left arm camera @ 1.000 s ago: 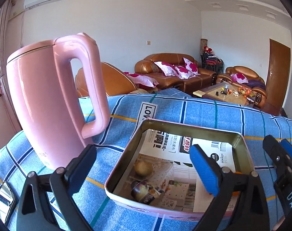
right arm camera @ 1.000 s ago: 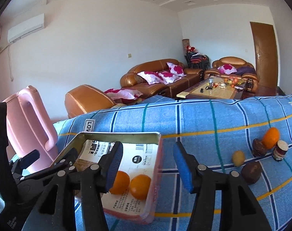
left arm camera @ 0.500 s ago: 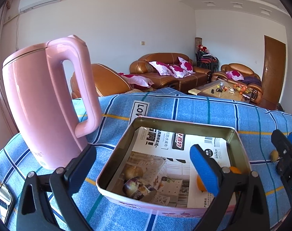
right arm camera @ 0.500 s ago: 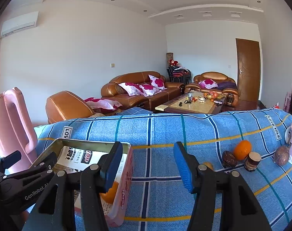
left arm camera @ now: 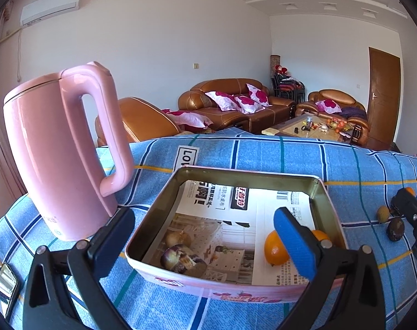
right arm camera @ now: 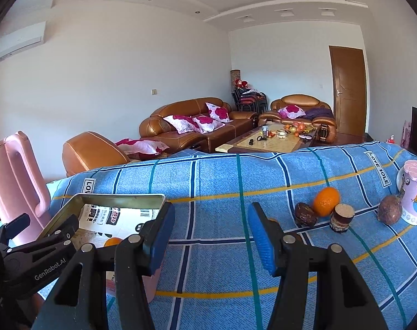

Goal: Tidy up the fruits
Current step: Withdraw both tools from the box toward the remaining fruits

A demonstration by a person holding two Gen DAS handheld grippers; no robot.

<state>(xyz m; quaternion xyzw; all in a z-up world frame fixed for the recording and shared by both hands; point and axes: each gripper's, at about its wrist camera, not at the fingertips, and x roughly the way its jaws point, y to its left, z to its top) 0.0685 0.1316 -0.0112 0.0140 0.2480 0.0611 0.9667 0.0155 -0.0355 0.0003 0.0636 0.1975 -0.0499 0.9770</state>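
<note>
The right gripper (right arm camera: 211, 236) hangs apart and empty. The orange (right arm camera: 326, 201) at far right looks firm, round and apt to roll; best pinched across its middle.

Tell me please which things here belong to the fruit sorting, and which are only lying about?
Belong to the job:
tin
oranges in the tin
orange on the cloth
dark fruits
small yellow fruit

Just lying about:
pink kettle
cup
small jar
phone
</note>
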